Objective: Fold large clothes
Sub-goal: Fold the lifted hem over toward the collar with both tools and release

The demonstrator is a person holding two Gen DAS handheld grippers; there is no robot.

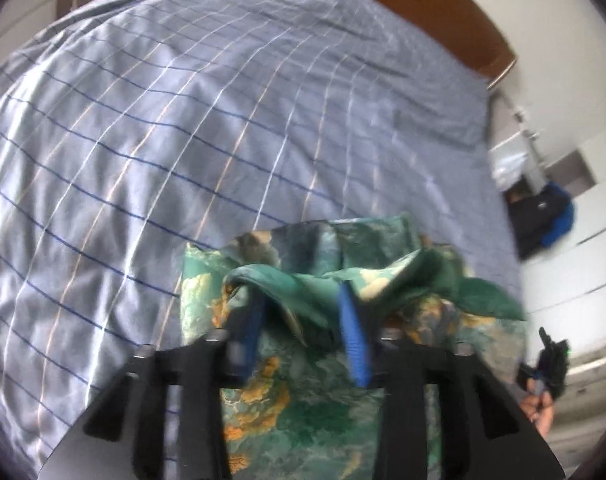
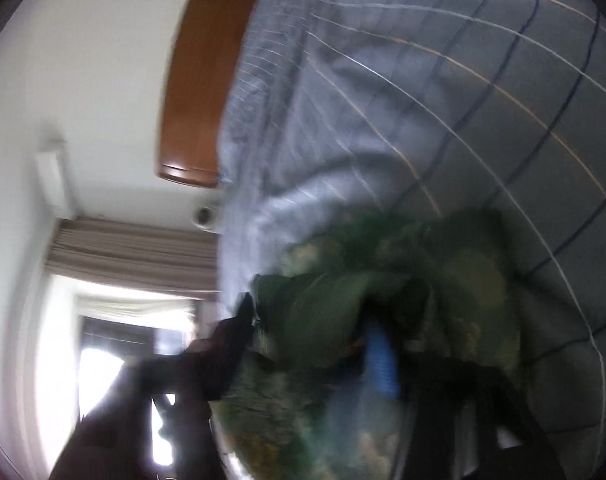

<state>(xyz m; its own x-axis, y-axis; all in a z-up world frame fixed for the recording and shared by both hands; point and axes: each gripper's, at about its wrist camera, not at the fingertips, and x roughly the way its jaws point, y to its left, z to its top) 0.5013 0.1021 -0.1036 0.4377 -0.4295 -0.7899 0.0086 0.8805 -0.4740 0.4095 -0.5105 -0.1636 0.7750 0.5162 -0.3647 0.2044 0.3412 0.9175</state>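
Note:
A green garment [image 1: 303,412] with yellow and orange print lies bunched on the checked blue-grey bed cover [image 1: 183,140]. My left gripper [image 1: 299,296] stands over it with its blue pads [image 1: 355,344] apart, and a loose fold of the cloth drapes over and between the fingertips without being pinched. In the blurred right wrist view the garment [image 2: 335,292] fills the space at my right gripper [image 2: 309,314]. There the dark left finger and the blue pad [image 2: 379,360] stand wide apart. A hand with a black gripper [image 1: 551,364] shows at the bed's right edge.
The bed cover [image 2: 463,120] stretches far ahead and to the left. A brown wooden headboard [image 1: 423,0] [image 2: 199,80] closes the far end. A black and blue bag [image 1: 543,216] and white drawers [image 1: 575,264] stand beside the bed. A curtained bright window [image 2: 135,252] is beyond it.

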